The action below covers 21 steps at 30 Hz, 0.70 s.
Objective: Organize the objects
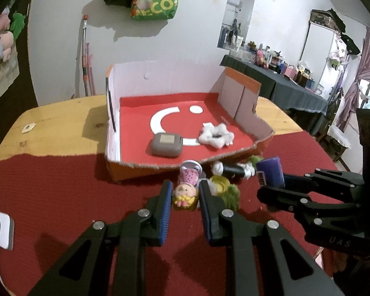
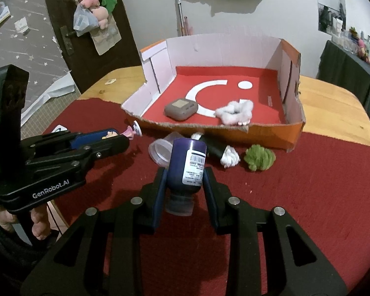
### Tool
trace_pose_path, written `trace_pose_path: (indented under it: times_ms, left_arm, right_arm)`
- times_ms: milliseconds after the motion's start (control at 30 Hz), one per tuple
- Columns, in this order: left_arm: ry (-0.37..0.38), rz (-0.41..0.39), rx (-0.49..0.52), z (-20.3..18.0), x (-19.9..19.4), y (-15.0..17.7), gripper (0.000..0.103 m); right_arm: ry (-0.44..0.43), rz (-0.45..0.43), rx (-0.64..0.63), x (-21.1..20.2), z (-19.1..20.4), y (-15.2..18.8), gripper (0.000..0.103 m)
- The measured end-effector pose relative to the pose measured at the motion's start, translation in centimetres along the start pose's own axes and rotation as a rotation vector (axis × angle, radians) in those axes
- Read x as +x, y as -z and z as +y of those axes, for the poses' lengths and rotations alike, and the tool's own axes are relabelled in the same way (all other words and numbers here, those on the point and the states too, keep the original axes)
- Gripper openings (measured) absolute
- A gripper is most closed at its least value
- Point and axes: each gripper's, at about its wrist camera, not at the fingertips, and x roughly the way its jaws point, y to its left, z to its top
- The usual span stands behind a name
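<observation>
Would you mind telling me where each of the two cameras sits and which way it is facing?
Left wrist: rides the left hand-held gripper, looking down its fingers at a doll figure clamped between them, the cardboard tray beyond; the right hand-held gripper enters at right.
Right wrist: rides the right hand-held gripper, shut on a purple bottle; the left hand-held gripper and a hand show at left.
Shared: tray, grey case, white fluff, red cloth.

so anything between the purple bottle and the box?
Nothing visible blocks it. The right gripper holds the bottle above the clear cup and black tube; the box's torn front wall is low.
</observation>
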Motion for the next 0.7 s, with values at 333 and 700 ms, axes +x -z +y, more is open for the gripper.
trace_pose_path:
  times_ms: [333, 700]
  left_arm:
    - [0.007, -0.004, 0.002, 0.3, 1.2, -2.3, 0.023]
    - [0.006, 0.006, 0.003, 0.9, 2.6, -4.2, 0.023]
  right_arm:
    - [-0.006, -0.016, -0.011, 0.0, -0.6, -2.6, 0.027]
    - [-0.010, -0.032, -0.006, 0.6, -1.6, -5.5, 0.027]
